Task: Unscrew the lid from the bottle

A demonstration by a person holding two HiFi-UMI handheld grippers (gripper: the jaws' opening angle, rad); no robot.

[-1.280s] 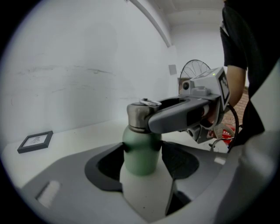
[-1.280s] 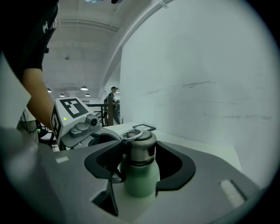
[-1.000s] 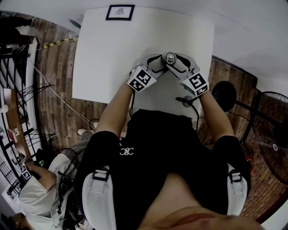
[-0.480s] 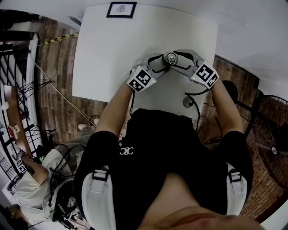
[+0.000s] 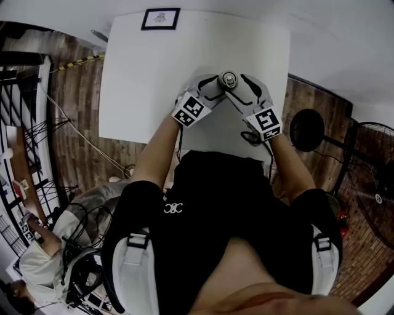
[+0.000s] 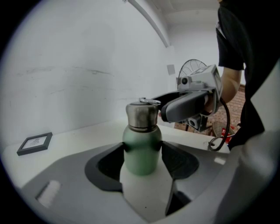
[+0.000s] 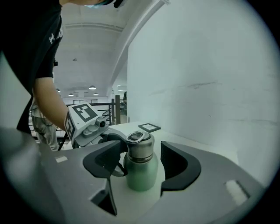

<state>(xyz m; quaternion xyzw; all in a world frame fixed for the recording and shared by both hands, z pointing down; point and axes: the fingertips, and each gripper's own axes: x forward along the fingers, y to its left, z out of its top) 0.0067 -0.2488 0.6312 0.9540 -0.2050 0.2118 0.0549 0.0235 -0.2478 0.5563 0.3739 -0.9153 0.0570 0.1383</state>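
I am clamping the green bottle [image 6: 141, 151] upright in my left claw [image 5: 217, 85] while my right claw [image 5: 241, 87], its jaws having just been opening, is straddling the steel lid [image 7: 140, 146] untouched, dead centre between them, its axis standing vertical.

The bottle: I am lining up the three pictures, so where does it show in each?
Head view: bottle seen from above, upper middle, on the white table.
Left gripper view: bottle at centre, just below the middle.
Right gripper view: bottle at centre, lower half.
Shared landmark: the small black frame on the table.
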